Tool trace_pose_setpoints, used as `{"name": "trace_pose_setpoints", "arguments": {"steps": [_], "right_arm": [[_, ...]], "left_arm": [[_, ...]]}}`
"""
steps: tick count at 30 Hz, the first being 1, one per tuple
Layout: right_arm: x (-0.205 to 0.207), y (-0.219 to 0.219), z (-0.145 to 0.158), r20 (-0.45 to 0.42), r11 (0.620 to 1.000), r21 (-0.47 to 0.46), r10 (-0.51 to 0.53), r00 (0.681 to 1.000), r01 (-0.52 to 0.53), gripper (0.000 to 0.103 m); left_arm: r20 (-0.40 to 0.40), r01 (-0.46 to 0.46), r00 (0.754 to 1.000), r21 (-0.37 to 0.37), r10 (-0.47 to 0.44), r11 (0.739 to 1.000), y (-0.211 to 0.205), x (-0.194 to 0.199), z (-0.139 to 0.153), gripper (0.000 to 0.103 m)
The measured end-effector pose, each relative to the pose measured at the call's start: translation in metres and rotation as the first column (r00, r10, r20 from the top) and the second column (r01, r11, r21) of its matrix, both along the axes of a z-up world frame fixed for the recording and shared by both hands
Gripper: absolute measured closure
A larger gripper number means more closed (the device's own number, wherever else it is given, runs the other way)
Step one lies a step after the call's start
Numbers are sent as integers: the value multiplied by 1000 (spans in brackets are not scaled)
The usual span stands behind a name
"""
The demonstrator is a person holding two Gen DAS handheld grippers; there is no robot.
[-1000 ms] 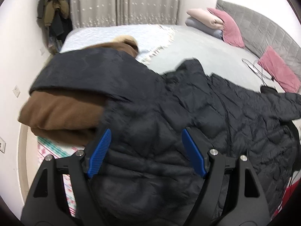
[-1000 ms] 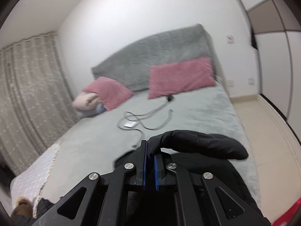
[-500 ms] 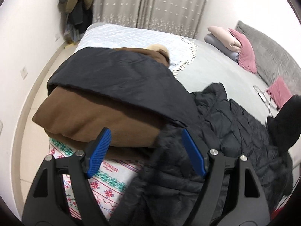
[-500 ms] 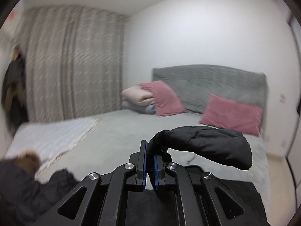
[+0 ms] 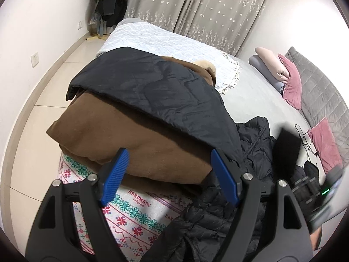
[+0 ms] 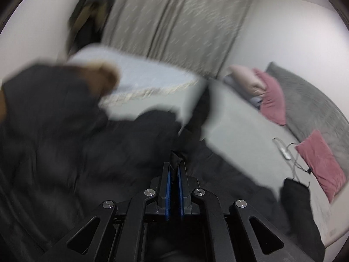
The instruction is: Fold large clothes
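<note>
A black quilted puffer jacket [image 5: 220, 214] lies spread on the grey bed [image 5: 250, 100]; it also shows, blurred, in the right wrist view [image 6: 87, 144]. My left gripper [image 5: 169, 174] is open and empty, above a folded stack of a brown coat [image 5: 130, 139] with a dark jacket [image 5: 152, 87] on top. My right gripper [image 6: 174, 170] is shut on a fold of the black jacket's sleeve [image 6: 177, 159]. The raised sleeve [image 5: 285, 148] and the right gripper's body [image 5: 322, 196] show at the right of the left wrist view.
A patterned white blanket [image 5: 130, 216] lies under the stack at the bed's edge, with tiled floor [image 5: 43, 100] to the left. Pink pillows [image 6: 320, 161] and a cable [image 6: 288, 152] lie near the grey headboard [image 5: 322, 91]. A pale quilt [image 5: 163, 41] and curtains [image 5: 207, 11] are beyond.
My left gripper has swung left from over the black jacket to over the folded stack. My right gripper, still holding the sleeve, has swung left and down over the jacket.
</note>
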State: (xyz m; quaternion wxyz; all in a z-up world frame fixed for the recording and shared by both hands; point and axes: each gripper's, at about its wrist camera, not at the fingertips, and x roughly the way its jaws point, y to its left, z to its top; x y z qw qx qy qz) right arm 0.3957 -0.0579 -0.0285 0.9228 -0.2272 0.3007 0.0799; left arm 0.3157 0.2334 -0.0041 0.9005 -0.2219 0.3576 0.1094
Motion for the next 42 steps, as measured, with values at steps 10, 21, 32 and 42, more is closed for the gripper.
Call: {"name": "trace_pose_setpoints", "arguments": {"steps": [10, 21, 32, 42], "right_arm": [[-31, 3, -48, -251, 994, 12, 107, 962, -108, 64], [-44, -141, 22, -341, 925, 364, 23, 940, 109, 43], [-62, -206, -53, -530, 929, 199, -167, 831, 313, 60], [-72, -203, -22, -499, 906, 287, -135, 856, 311, 57]], "left_arm": [[15, 20, 1000, -28, -19, 999, -2, 0, 0, 25], [13, 97, 995, -27, -97, 995, -29, 0, 1, 25], [-117, 208, 973, 61, -200, 976, -75, 10, -25, 25], [-83, 170, 983, 40, -167, 985, -58, 1, -15, 25]]}}
